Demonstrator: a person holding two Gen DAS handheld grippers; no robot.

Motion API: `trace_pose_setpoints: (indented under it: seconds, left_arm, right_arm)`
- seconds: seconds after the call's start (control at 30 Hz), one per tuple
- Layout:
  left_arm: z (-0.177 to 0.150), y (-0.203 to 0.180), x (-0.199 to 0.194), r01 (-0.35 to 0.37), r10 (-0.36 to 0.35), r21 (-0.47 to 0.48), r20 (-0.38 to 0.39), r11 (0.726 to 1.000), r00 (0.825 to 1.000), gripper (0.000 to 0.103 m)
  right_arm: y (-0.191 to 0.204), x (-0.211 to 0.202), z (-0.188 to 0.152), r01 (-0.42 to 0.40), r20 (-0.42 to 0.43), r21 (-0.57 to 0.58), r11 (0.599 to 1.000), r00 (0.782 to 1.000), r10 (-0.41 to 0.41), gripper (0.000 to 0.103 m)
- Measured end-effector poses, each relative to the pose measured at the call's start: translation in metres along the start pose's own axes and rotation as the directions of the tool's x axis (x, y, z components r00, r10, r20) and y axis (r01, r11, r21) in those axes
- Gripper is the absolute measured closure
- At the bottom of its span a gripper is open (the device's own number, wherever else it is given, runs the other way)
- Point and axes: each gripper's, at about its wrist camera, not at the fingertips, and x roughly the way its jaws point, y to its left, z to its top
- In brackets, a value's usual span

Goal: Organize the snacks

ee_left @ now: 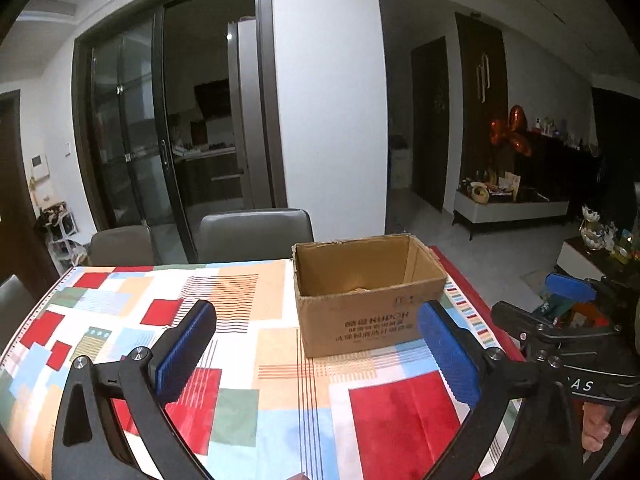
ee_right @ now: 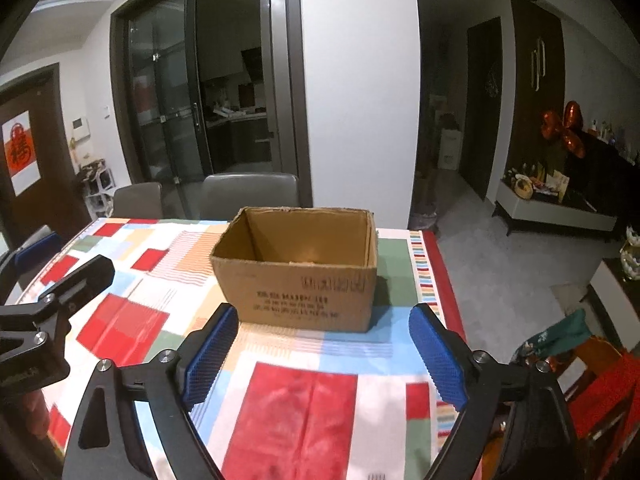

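Observation:
An open brown cardboard box stands on the table's patterned cloth, near its right edge; it also shows in the right wrist view. Its inside looks mostly bare; the bottom is largely hidden. My left gripper is open and empty, hovering over the cloth in front of the box. My right gripper is open and empty, just in front of the box. The right gripper also shows at the right of the left wrist view. No snacks are on the visible cloth.
Two grey chairs stand at the table's far side. A bag and red items sit off the table's right edge. A low white bench with clutter is at the far right. Glass sliding doors are behind.

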Motion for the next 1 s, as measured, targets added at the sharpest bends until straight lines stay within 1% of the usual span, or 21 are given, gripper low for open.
trace_pose_setpoints:
  seconds: [0.17, 0.3, 0.4, 0.5, 0.7, 1.0]
  left_arm:
    - [-0.019, -0.001, -0.030, -0.005, 0.005, -0.002, 0.028, 1.000, 1.000, 0.000]
    - [-0.032, -0.003, -0.045, 0.014, -0.013, -0.017, 0.018, 1.000, 1.000, 0.000]
    - [-0.042, -0.006, -0.058, 0.009, -0.009, -0.008, 0.023, 1.000, 1.000, 0.000]
    - [-0.051, -0.009, -0.072, 0.021, -0.021, -0.010, 0.030, 1.000, 0.999, 0.000]
    - [-0.071, -0.011, -0.096, 0.014, -0.013, -0.031, 0.039, 0.999, 0.999, 0.000]
    - [-0.089, -0.017, -0.108, 0.011, -0.010, -0.027, 0.030, 1.000, 0.999, 0.000]
  right_arm:
    - [0.006, -0.031, -0.022, 0.005, 0.039, -0.027, 1.000, 0.999, -0.003, 0.015]
    - [0.008, -0.057, -0.039, -0.004, 0.064, -0.024, 1.000, 0.998, 0.006, 0.015]
    - [0.010, -0.075, -0.049, -0.014, 0.085, -0.030, 0.999, 0.996, 0.017, 0.015]
    - [0.010, -0.089, -0.061, -0.019, 0.101, -0.029, 0.999, 0.995, 0.022, 0.015]
    - [0.012, -0.104, -0.085, -0.019, 0.110, -0.022, 1.000, 0.994, 0.021, 0.015]
    - [0.011, -0.112, -0.109, -0.030, 0.092, 0.006, 1.000, 0.995, 0.029, 0.015]
